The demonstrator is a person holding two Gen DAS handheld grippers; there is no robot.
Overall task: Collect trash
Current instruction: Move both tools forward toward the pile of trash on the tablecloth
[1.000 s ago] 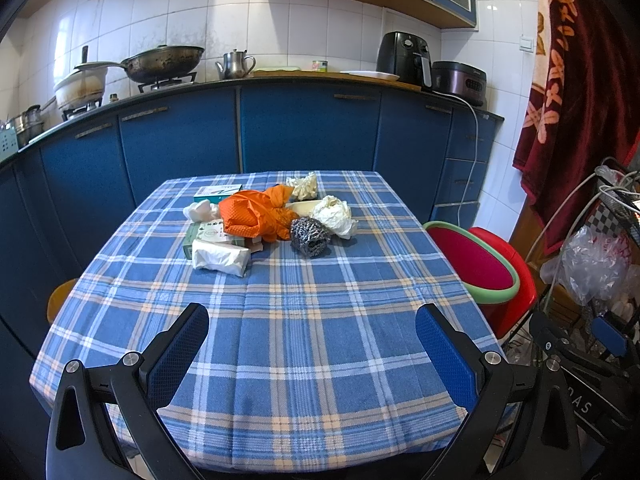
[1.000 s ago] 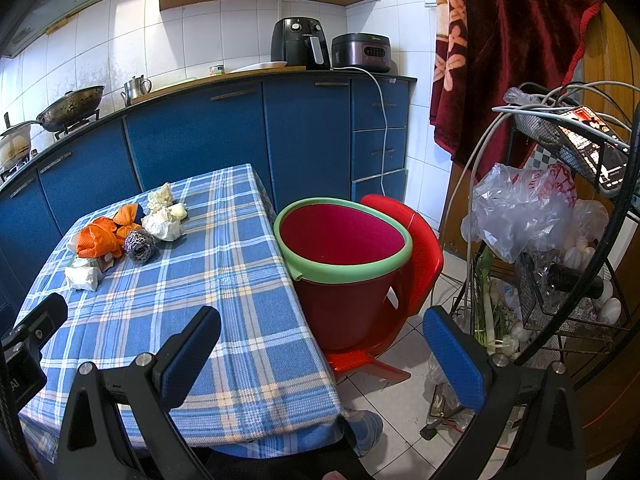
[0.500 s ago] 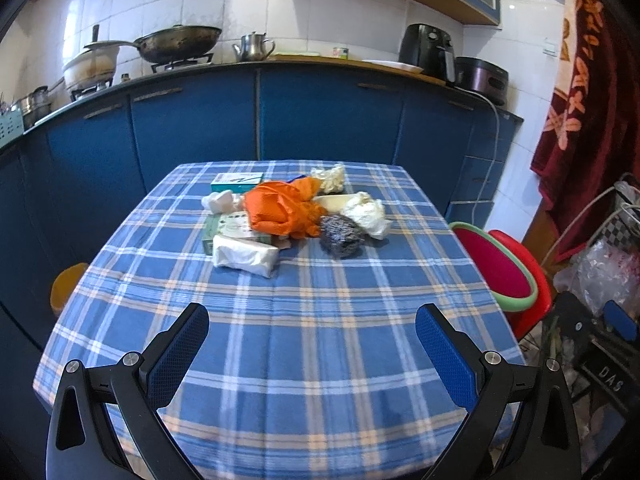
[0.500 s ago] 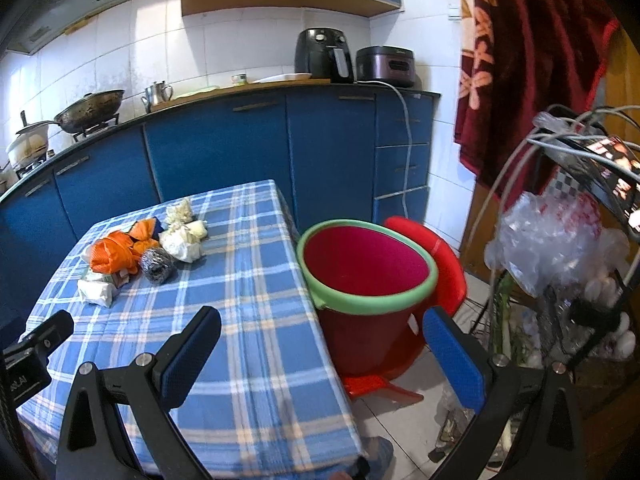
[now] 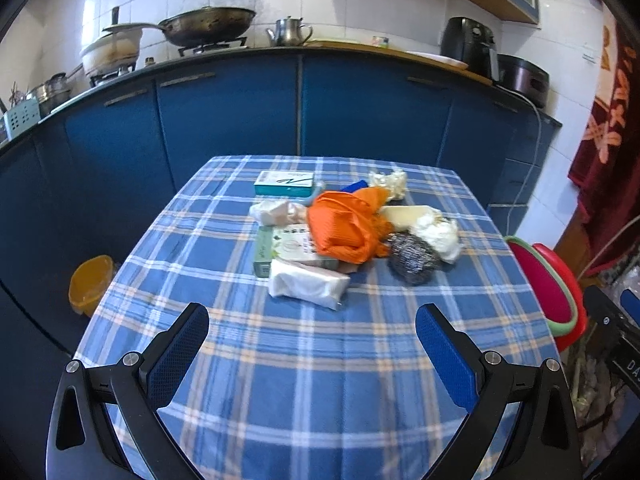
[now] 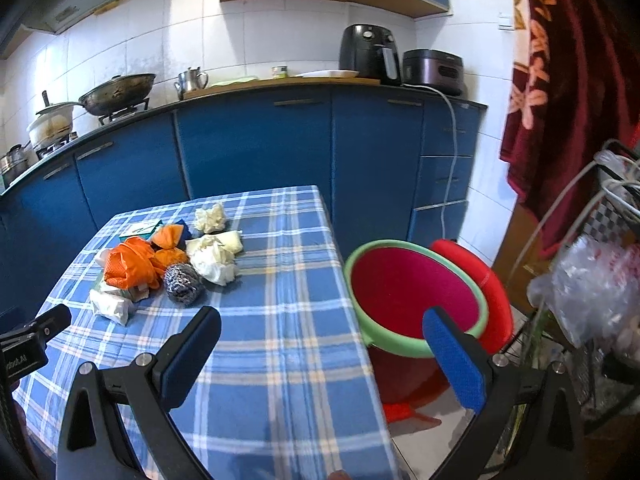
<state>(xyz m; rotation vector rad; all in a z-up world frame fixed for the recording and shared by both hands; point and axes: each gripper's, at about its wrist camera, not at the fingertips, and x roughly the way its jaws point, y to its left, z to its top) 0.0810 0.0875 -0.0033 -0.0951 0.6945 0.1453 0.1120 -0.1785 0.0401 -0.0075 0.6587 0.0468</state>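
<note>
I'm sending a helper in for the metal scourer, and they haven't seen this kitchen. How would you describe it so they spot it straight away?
Go to the table with the blue checked cloth, where a pile of trash sits. At the pile's near right edge lies the scourer, between the orange cloth and the crumpled white paper. It is the only grey, shiny, wiry ball there.

Left wrist view faces the desk (image 5: 312,364) head-on, near. Right wrist view looks from its right edge, red bucket (image 6: 416,292) centre-right. Both share the trash pile (image 5: 348,232) and blue cabinets (image 6: 256,148).
</note>
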